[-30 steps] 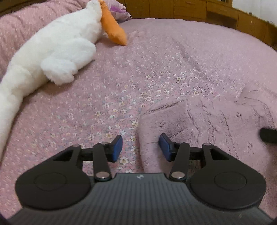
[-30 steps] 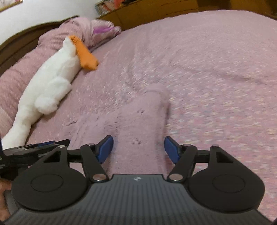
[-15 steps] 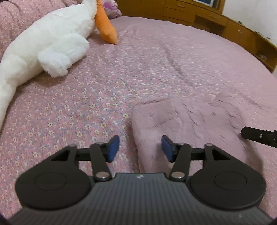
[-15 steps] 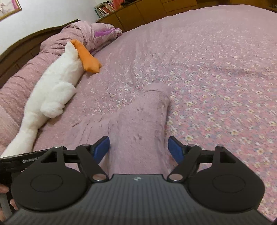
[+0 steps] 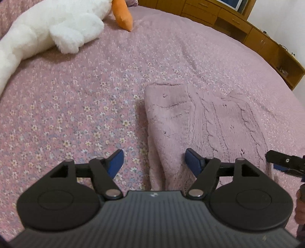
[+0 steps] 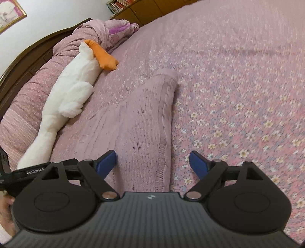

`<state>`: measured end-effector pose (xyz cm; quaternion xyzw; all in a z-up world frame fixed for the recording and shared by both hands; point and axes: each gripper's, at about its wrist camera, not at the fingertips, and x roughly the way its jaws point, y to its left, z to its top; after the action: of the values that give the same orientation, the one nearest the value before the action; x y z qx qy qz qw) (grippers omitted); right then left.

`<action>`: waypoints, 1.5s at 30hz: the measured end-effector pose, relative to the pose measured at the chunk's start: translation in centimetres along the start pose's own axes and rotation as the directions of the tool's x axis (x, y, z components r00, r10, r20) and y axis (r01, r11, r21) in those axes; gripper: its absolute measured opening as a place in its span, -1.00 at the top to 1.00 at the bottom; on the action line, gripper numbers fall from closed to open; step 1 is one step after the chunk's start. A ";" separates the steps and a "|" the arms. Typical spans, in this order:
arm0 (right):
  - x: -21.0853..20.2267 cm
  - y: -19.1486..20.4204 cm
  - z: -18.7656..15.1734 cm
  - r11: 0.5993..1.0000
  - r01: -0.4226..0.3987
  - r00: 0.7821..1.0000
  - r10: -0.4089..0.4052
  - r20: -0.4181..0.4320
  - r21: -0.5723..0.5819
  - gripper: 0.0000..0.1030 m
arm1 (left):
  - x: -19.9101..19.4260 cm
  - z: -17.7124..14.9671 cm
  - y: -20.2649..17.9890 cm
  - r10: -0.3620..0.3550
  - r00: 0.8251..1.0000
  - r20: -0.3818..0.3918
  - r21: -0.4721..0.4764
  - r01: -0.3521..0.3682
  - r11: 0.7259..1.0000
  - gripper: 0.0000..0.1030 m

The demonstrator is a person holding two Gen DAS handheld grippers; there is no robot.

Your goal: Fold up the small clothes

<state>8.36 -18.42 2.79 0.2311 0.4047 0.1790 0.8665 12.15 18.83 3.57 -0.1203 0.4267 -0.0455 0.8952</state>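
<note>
A small pink knitted garment (image 5: 202,124) lies flat on the flowered bedspread, its folded left edge running toward me. My left gripper (image 5: 154,162) hovers over that near left edge, its jaws opening, blue pads apart and not pressing the knit. In the right wrist view the same garment (image 6: 144,122) stretches away as a long strip. My right gripper (image 6: 153,162) hangs above its near right edge, jaws opening wide, nothing pinched. The right gripper's finger (image 5: 282,160) shows at the right rim of the left wrist view.
A big white plush goose (image 6: 72,95) with an orange beak (image 5: 123,16) lies at the far left by rolled pink bedding (image 6: 95,34). Wooden cabinets (image 5: 247,24) line the far side of the bed. A dark headboard (image 6: 22,59) curves at the left.
Both grippers' jaws have spread wider and let the knit lie free. Both hands have drawn back along the garment, and more of it shows ahead in each view.
</note>
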 end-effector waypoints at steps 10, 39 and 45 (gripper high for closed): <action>3.4 0.6 -1.3 0.994 -0.099 0.993 0.102 -0.057 0.051 -0.79 | 1.6 -0.4 -0.2 -0.091 0.995 -0.048 -0.059 0.088 0.994 -0.41; -8.2 3.0 3.4 0.998 -0.068 0.997 0.069 -0.037 0.015 0.09 | -4.0 -0.3 -7.2 -0.361 0.931 -0.060 -0.034 0.360 0.932 0.39; -16.1 0.8 -0.1 1.000 0.014 0.999 -0.014 0.033 0.008 0.09 | -6.1 -3.6 -11.3 -0.405 0.909 -0.098 0.047 0.411 0.910 0.42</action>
<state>-1.59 -25.68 13.11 0.2347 0.3928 0.1675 0.8732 5.75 8.44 8.90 -0.1750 0.4287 -0.2509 0.8501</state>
